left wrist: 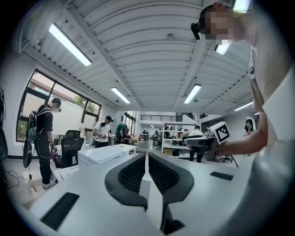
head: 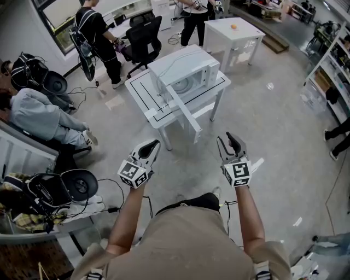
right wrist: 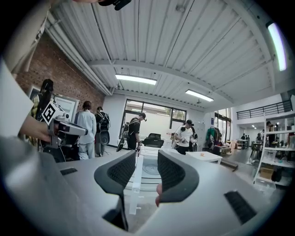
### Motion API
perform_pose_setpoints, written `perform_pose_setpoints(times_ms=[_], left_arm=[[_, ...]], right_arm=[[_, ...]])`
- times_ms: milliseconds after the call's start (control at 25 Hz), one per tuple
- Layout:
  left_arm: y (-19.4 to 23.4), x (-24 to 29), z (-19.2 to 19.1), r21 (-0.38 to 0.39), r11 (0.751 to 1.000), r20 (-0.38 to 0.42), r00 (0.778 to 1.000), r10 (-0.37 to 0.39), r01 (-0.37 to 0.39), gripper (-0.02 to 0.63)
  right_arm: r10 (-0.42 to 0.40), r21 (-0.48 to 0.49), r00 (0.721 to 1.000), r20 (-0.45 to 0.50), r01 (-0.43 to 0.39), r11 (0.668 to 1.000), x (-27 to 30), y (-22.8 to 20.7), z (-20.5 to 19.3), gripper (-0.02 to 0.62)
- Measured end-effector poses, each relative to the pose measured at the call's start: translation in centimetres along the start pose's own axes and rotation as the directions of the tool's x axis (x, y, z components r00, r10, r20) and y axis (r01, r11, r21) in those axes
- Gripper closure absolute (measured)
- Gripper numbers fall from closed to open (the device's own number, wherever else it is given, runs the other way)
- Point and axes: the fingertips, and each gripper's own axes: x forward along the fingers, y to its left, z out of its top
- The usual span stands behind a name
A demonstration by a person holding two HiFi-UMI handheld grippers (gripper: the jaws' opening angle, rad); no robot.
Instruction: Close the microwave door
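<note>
On the white surface [head: 143, 90] ahead of us sat the microwave [head: 183, 63], set toward the right and far part of the top. That left a bare stretch marked with a black outline on the left. This surface stood on a pale grey concrete floor [head: 273, 126] in a large, open workroom.

Beyond it we saw a black office chair [head: 143, 39] and a smaller surface [head: 243, 35] carrying a little orange ball [head: 233, 26]. A standing person [head: 97, 33] in black was by the windows [head: 60, 16] at the far left, and a seated person [head: 38, 112] in grey was low at the left edge. Shelves [head: 328, 71] lined the right side. The ceiling [left wrist: 152, 60] overhead was white and ribbed, with long strip lights.

The microwave lay with its long side across our line of sight, and its opening faced us, so we could see the round glass plate [head: 183, 85] inside. Its door [head: 185, 114] was swung wide, hinged at the left of the opening as we saw it. It stood roughly square to the front, and its long edge ran straight toward us and out past the near rim of the surface.

We held both claws level over the floor, well short of the surface and well apart from the door. Our left claw [head: 155, 144] was clenched, its two pads together with nothing between them. Our right claw [head: 228, 139] was released, its jaws apart and empty, and the microwave showed far off through the gap.
</note>
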Motion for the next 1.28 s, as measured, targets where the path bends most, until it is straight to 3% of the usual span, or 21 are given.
perform_pose_setpoints(times_ms=[160, 600, 960, 1120, 1280], left_arm=[[0.0, 0.2, 0.1, 0.001, 1.000, -0.001, 1.000, -0.003, 0.003, 0.597], [-0.5, 1.2, -1.0, 0.004, 1.000, -0.017, 0.999, -0.029, 0.029, 0.595], [-0.4, 2.2, -3.1, -0.015, 1.000, -0.046, 0.999, -0.025, 0.024, 0.595], [-0.6, 2.4, -3.6, -0.024, 1.000, -0.055, 0.998, -0.017, 0.016, 0.595], [-0.3, 2.4, -4.3, -0.026, 1.000, -0.074, 0.997, -0.007, 0.005, 0.595]], right_arm=[[0.030, 0.031, 0.999, -0.021, -0.029, 0.999, 0.6, 0.7, -0.7, 0.447], [0.103, -0.037, 0.988, -0.112, -0.107, 0.994, 5.0, 5.2, -4.8, 0.425], [0.079, -0.101, 0.977, -0.198, -0.101, 0.990, 9.5, 6.2, -9.4, 0.417], [0.059, -0.131, 0.955, -0.290, -0.101, 0.986, 11.3, 6.3, -12.8, 0.419], [0.034, -0.143, 0.945, -0.324, -0.085, 0.986, 13.1, 6.3, -15.5, 0.419]])
